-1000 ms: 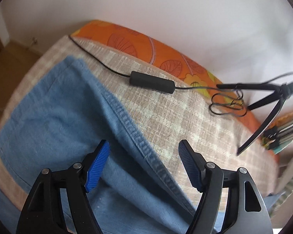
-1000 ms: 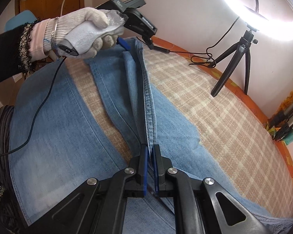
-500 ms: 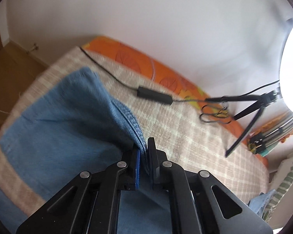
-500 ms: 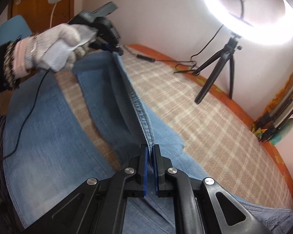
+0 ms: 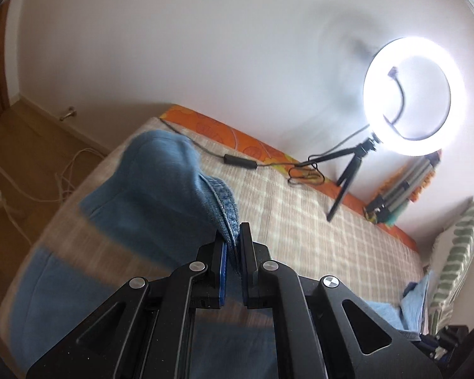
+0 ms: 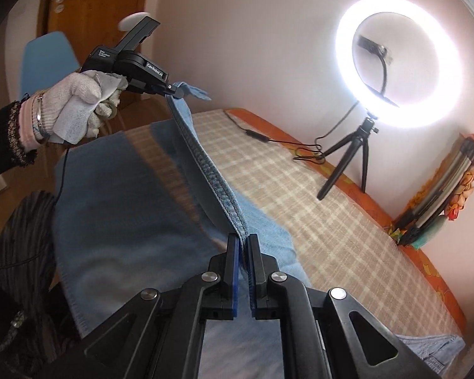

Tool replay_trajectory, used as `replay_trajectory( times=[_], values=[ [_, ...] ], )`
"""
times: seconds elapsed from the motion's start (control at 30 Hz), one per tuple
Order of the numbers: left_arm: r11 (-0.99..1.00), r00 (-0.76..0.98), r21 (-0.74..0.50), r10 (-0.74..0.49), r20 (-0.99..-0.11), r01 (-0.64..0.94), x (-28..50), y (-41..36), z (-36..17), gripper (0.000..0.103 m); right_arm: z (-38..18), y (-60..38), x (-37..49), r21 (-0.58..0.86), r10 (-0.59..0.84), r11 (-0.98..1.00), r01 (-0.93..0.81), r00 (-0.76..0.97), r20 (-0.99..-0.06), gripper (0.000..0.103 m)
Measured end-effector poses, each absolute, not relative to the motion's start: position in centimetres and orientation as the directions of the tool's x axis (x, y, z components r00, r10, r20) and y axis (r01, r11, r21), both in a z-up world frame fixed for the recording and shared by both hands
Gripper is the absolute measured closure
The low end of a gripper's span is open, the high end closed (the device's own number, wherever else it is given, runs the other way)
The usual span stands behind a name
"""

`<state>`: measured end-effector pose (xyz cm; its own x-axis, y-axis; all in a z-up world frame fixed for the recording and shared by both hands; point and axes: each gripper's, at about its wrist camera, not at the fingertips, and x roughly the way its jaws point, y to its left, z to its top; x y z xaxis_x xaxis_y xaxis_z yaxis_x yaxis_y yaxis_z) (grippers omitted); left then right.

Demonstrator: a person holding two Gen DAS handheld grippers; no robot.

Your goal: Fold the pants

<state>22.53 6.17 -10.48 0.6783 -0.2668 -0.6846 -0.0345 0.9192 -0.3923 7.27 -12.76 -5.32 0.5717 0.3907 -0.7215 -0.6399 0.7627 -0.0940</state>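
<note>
Blue denim pants (image 6: 126,221) lie across the plaid-covered bed (image 6: 316,208). One leg's seamed edge (image 6: 211,173) is pulled taut in the air between both grippers. My right gripper (image 6: 243,240) is shut on that seam near the camera. My left gripper (image 6: 175,90), held by a white-gloved hand (image 6: 75,107), is shut on the far end of the same seam, high at the upper left. In the left wrist view my left gripper (image 5: 233,240) pinches the folded denim edge (image 5: 227,202), and the leg (image 5: 154,189) hangs below it.
A lit ring light on a small black tripod (image 6: 357,148) stands on the bed's far side, with its cable and inline switch (image 5: 240,161) trailing over the cover. An orange flowered sheet edge (image 5: 252,145) runs along the wall. A striped pillow (image 5: 458,252) sits at the right.
My left gripper closed on the pant-leg seam and rose with it. My right gripper also lifted, so the seam now stretches in the air and the leg has come off the bed.
</note>
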Motion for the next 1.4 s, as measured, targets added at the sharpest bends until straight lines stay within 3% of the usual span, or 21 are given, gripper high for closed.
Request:
replay_trajectory(
  times=[0.3, 0.67, 0.8, 0.97, 1.1, 1.2, 1.27, 1.4],
  values=[
    [0.918, 0.666, -0.385, -0.229, -0.710, -0.095, 13.5, 8.4, -12.7, 0.098, -6.9, -10.6, 0.0, -0.064, 0.418, 0.681, -0.730, 0.459, -0.784, 0.101],
    [0.917, 0.568, -0.362, -0.209, -0.796, -0.170, 9.2, 9.3, -18.6, 0.098, -11.6, -9.4, -3.1, 0.010, 0.407, 0.616, -0.788, 0.307, -0.860, 0.101],
    [0.947, 0.527, -0.252, -0.114, -0.842, -0.199, 9.3, 9.2, -20.1, 0.084, -13.7, -9.2, -2.5, 0.025, 0.385, 0.621, -0.784, 0.277, -0.881, 0.101],
    [0.962, 0.537, -0.100, 0.055, -0.842, -0.256, 10.3, 10.3, -20.1, 0.077, -14.5, -9.2, -1.9, 0.027, 0.377, 0.619, -0.785, 0.267, -0.887, 0.101],
    [0.957, 0.549, -0.130, 0.036, -0.835, -0.260, 10.3, 11.4, -20.1, 0.073, -14.4, -9.3, -2.1, 0.034, 0.376, 0.616, -0.787, 0.256, -0.891, 0.101],
    [0.975, 0.561, -0.077, 0.054, -0.826, -0.207, 11.0, 10.3, -19.8, 0.069, -14.6, -9.0, -2.3, 0.037, 0.365, 0.614, -0.789, 0.242, -0.899, 0.101],
    [0.984, 0.558, -0.048, 0.056, -0.828, -0.170, 12.1, 9.2, -19.8, 0.060, -14.8, -8.8, -2.3, 0.056, 0.364, 0.606, -0.793, 0.214, -0.906, 0.097],
    [0.994, 0.546, 0.041, 0.089, -0.833, -0.099, 14.5, 7.2, -20.6, 0.059, -13.4, -8.9, -2.2, 0.085, 0.389, 0.605, -0.792, 0.201, -0.899, 0.083]
  ],
)
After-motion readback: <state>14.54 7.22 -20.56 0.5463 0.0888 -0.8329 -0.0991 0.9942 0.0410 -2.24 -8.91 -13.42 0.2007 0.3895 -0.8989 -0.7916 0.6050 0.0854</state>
